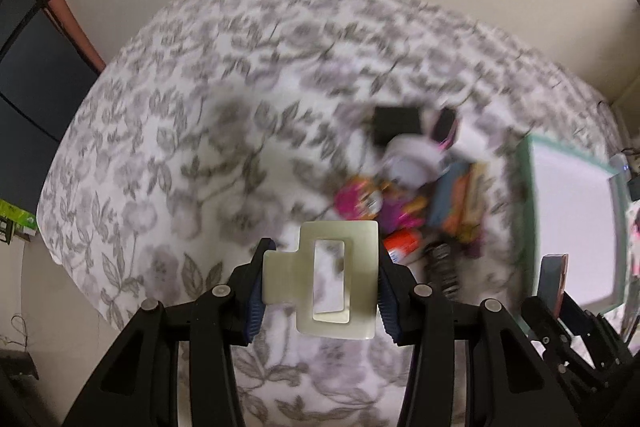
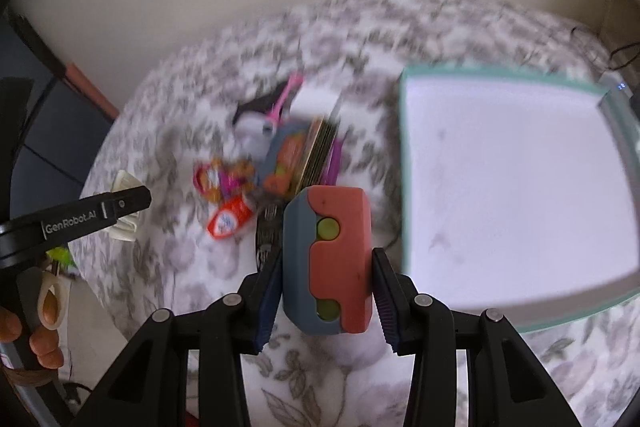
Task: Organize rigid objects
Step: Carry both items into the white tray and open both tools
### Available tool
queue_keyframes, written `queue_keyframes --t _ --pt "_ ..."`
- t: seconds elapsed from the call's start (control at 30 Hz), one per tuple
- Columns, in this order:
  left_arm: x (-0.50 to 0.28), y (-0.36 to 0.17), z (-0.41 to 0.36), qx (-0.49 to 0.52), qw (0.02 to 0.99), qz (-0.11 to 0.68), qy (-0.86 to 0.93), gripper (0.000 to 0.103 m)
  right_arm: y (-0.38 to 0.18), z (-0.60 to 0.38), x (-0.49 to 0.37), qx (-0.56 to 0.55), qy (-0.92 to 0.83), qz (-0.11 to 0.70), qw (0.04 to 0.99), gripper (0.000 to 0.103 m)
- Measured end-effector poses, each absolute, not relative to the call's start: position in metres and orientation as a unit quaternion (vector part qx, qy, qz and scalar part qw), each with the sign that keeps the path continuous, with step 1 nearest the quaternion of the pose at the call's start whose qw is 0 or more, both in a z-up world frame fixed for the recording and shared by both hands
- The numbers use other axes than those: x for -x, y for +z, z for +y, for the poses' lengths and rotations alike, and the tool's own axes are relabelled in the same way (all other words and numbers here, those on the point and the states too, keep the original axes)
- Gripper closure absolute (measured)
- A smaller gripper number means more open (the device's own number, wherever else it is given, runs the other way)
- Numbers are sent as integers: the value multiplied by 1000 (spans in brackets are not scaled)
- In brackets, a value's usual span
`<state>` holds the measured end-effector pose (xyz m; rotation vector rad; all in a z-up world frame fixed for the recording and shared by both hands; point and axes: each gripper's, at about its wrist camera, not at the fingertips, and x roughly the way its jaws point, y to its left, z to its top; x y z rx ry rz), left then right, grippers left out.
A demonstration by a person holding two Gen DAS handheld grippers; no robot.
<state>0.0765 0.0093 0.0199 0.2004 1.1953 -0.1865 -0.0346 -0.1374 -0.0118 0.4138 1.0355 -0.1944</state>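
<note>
My left gripper is shut on a cream hair claw clip with a rectangular opening, held above the flowered bedspread. My right gripper is shut on a red and grey-blue toy block with green buttons, raised just left of a white tray with a teal rim. In the left wrist view the tray rim is at the right, and the right gripper with its block shows at the lower right. In the right wrist view the left gripper and clip appear at the left.
A blurred pile lies on the bedspread left of the tray: an orange-white packet, a pink ring toy, a colourful box, a white round item. A hand grips the left handle. A wall is behind the bed.
</note>
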Motion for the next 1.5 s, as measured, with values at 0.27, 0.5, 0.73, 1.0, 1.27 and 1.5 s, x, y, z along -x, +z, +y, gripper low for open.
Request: queue_keyframes --t 0.27,0.5,0.73,1.0,1.27,1.5 --pt "-77 51 -31 -62 825 547 -127 54 1 -187 47 -246 -156 455 841 58" --pt "-64 39 -94 -68 816 550 -163 54 -1 -246 62 -283 -232 445 817 58" --pt "-50 24 -156 -94 803 552 -204 54 5 -297 78 -285 -300 429 803 58" --pt "-43 10 -203 -116 793 551 -232 54 10 -334 81 -269 -344 417 797 58" --pt "-47 -16 -229 -136 780 563 -235 54 -15 -357 69 -266 -349 441 783 58" --pt "-53 -37 -241 -139 770 576 -235 54 -46 -367 62 -268 -347 474 764 58"
